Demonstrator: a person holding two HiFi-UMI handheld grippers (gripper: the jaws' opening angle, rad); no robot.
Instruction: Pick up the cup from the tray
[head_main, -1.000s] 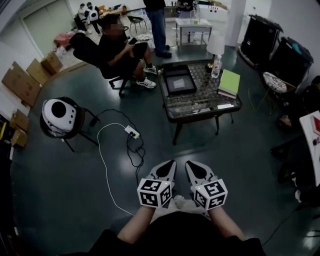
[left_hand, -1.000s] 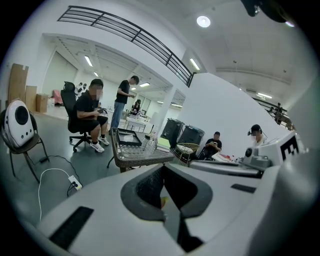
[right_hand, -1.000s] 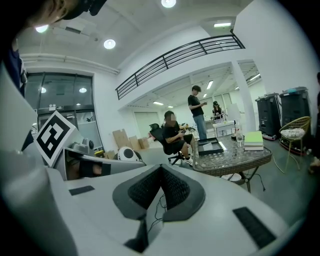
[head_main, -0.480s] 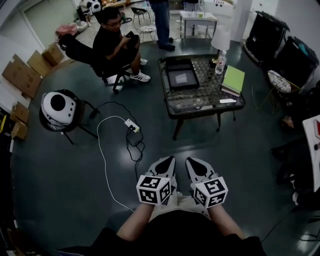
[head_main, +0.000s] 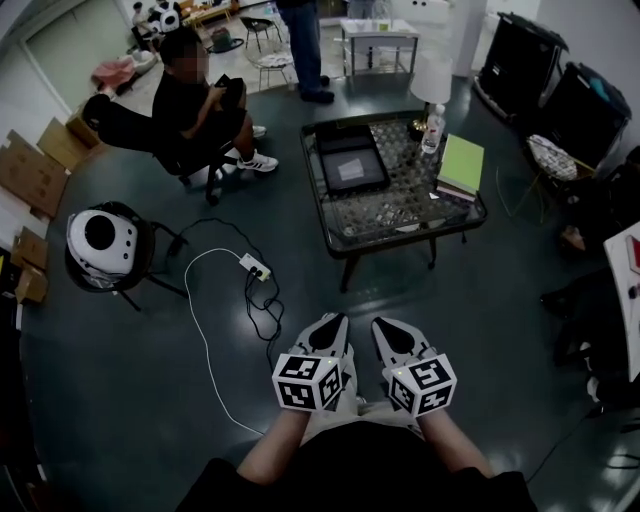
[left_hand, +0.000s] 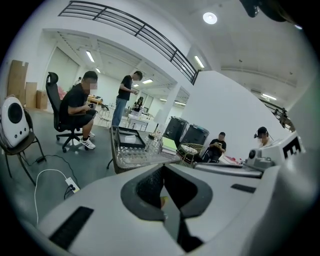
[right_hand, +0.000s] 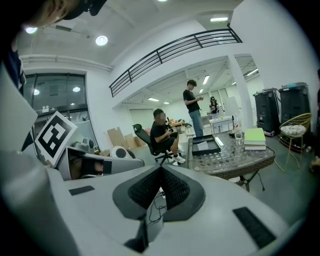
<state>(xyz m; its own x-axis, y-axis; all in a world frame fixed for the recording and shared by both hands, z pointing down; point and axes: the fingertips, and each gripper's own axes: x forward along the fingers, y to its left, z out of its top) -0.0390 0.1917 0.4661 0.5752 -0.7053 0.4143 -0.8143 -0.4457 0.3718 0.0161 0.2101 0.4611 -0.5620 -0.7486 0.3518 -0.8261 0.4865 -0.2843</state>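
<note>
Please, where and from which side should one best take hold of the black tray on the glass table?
Probably by the raised rim of the black tray, at its near short side, coming from the near edge of the glass table, one jaw inside the wall, one outside. It lies flat and looks too wide to span.

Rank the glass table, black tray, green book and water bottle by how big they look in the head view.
Largest to smallest:
1. glass table
2. black tray
3. green book
4. water bottle
</note>
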